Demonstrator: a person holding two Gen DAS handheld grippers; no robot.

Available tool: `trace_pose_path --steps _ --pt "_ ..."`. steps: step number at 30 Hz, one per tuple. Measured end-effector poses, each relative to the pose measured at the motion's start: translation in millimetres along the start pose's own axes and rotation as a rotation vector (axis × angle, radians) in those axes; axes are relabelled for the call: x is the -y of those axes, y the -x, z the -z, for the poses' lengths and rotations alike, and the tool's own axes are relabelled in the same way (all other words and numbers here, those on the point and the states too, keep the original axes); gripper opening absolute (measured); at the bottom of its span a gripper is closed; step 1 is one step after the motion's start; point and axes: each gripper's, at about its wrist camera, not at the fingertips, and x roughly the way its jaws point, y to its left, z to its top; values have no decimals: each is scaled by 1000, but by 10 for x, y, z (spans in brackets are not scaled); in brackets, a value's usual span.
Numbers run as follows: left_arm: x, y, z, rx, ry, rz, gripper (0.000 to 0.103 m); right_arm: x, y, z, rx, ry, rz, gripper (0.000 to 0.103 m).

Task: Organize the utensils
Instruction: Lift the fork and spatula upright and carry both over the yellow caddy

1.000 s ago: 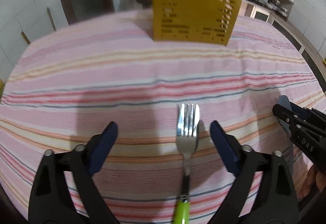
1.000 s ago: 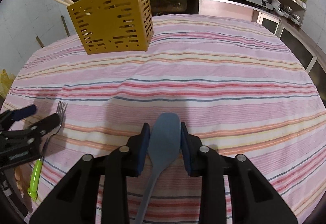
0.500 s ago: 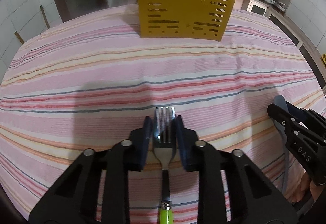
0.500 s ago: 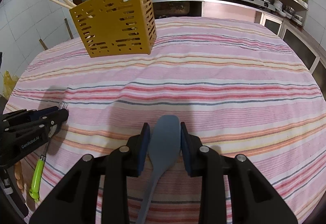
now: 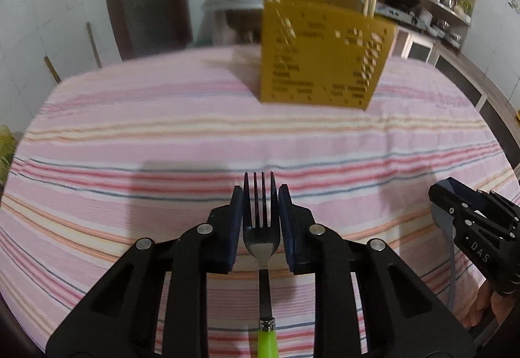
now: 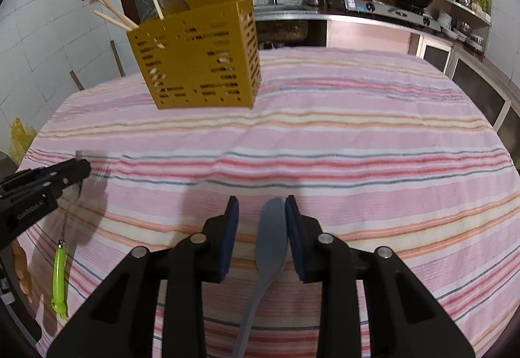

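The fork (image 5: 261, 221), steel with a green handle, sits between the left gripper (image 5: 261, 224) fingers, which pinch its head from both sides with the tines pointing forward; in the right wrist view it appears clear of the striped cloth on the tabletop (image 6: 357, 143). The grey-blue spatula (image 6: 271, 237) lies between the right gripper (image 6: 261, 234) fingers, which are closing: the right pad touches the blade, while a gap shows at the left pad, so that grip looks unfinished. The yellow slotted utensil holder (image 5: 321, 59) stands at the far side of the tabletop, already carrying chopsticks (image 6: 113, 13).

Step in hand, as judged: pick-up of both utensils. The next move calls for a firm hold on the spatula, then a carry to the holder, each utensil turned handle-down and lowered into an open compartment clear of the chopsticks
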Motion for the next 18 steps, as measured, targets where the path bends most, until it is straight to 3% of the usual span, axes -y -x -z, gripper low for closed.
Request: trace_pose_path --steps 1,6,11,12,14,18 --pt "-24 42 -11 14 3 -2 21 -9 17 -11 10 0 0 17" --pt "-139 274 -42 93 15 -19 21 -53 68 -70 40 7 -3 17" --pt "-224 287 -42 93 21 -27 21 -45 -33 -111 15 13 3 18" --pt "-248 259 -44 84 26 -26 21 -37 -57 -137 11 14 20 21" --pt "-275 197 -47 67 34 -25 21 8 -81 -186 8 3 57 55" --pt "-312 55 -48 32 46 -21 21 132 -49 -247 10 -50 92 59"
